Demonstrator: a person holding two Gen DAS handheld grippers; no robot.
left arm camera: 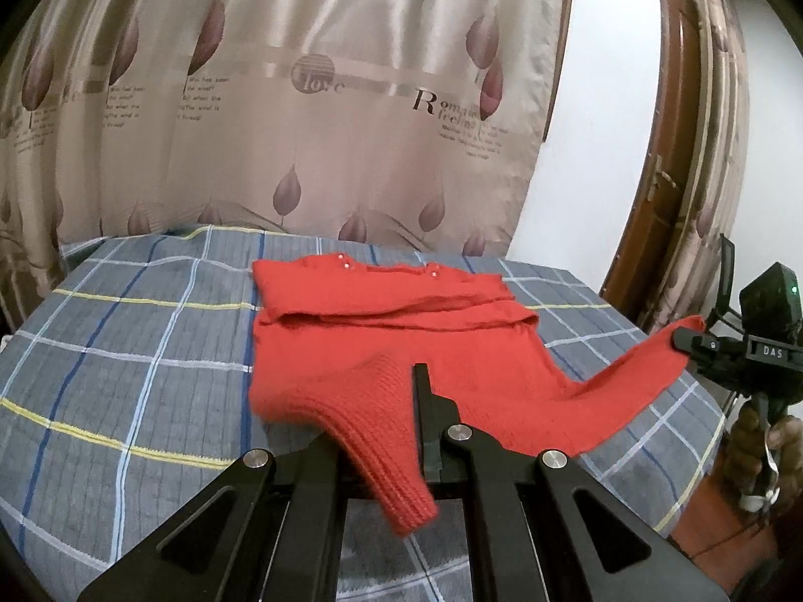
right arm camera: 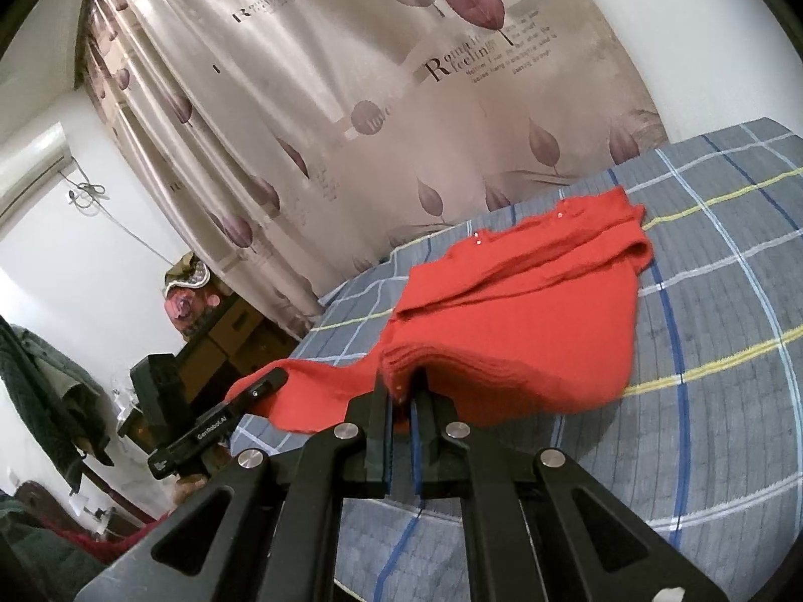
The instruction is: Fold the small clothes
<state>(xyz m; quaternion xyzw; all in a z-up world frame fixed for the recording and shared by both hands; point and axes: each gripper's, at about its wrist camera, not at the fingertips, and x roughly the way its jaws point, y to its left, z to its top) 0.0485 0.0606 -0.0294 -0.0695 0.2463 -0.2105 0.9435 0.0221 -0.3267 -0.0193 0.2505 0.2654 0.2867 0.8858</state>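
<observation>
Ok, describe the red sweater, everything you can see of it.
The sweater is a small red knit with ribbed edging and a few small pale buttons near the far edge. It lies on the checked bedcover, its far part already folded into a flat layered band. The near edge is lifted at both corners: the left gripper is shut on one ribbed corner, the right gripper on the other. The knit sags between them.

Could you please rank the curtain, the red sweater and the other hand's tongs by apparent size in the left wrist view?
1. curtain
2. red sweater
3. right tongs

Nearness may skew the apparent sizes.
</observation>
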